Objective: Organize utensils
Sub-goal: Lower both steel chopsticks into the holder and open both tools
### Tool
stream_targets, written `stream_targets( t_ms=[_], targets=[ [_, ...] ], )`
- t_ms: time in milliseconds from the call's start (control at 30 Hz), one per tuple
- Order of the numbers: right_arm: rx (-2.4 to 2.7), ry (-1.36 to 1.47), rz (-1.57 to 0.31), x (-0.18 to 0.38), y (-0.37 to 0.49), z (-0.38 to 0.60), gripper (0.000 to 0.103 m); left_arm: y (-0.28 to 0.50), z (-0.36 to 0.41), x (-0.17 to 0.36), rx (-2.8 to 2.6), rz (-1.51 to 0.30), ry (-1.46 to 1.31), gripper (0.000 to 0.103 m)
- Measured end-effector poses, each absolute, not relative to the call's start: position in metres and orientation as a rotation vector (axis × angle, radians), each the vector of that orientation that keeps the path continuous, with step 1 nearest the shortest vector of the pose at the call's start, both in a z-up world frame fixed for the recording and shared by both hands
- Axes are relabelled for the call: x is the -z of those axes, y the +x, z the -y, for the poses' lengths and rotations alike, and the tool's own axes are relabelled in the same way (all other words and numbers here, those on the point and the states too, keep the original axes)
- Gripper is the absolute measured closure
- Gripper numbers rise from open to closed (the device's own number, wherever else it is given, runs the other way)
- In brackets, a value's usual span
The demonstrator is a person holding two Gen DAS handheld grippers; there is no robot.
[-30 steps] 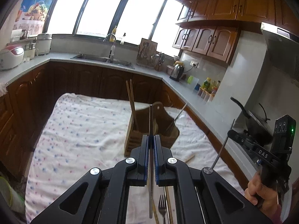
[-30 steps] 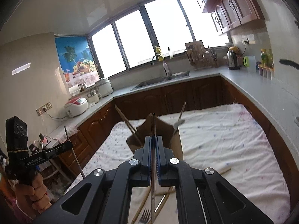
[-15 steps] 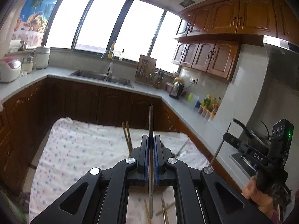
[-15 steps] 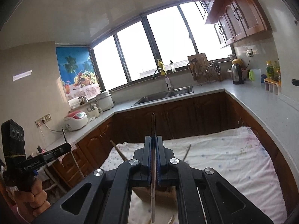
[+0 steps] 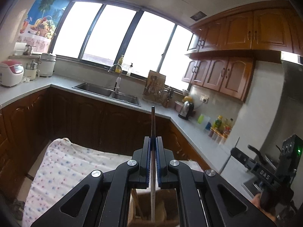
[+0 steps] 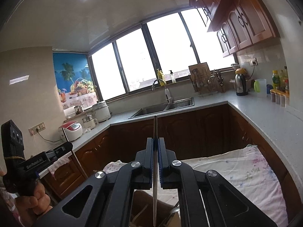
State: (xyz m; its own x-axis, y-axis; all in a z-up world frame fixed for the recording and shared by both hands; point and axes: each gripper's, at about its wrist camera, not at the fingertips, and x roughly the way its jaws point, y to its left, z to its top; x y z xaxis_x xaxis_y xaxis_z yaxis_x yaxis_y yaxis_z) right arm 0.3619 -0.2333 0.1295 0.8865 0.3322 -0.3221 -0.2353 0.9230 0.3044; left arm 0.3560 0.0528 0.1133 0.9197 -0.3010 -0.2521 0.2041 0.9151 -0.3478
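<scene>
Midway: each hand-held gripper, left [image 5: 153, 160] and right [image 6: 155, 160], clenches a metal utensil [image 5: 152, 151] above the wooden holder [image 5: 151, 208] (insertion remains).

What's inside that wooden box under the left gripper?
The wooden box shows a brown stick leaning in it, and the metal utensil clamped in the left gripper reaches down into it. Gripper parts cover the rest.

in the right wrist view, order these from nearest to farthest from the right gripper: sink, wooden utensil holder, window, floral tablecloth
1. wooden utensil holder, directly below the right gripper.
2. floral tablecloth, spread just beyond and to the right.
3. sink, set in the far counter, straight ahead.
4. window, behind the sink on the back wall.
</scene>
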Motion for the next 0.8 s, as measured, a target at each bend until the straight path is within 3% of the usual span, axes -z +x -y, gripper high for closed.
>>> stream_targets(
  t_ms=[433,800],
  targets=[
    [-0.256,0.303,-0.412,-0.055,0.363,0.232,0.098,0.383,-0.011,-0.024,0.22,-0.367,-0.279,0.1],
    [-0.239,0.312,-0.476,-0.031,0.36,0.234,0.098,0.389,-0.013,-0.015,0.213,-0.445,-0.279,0.099]
  ],
)
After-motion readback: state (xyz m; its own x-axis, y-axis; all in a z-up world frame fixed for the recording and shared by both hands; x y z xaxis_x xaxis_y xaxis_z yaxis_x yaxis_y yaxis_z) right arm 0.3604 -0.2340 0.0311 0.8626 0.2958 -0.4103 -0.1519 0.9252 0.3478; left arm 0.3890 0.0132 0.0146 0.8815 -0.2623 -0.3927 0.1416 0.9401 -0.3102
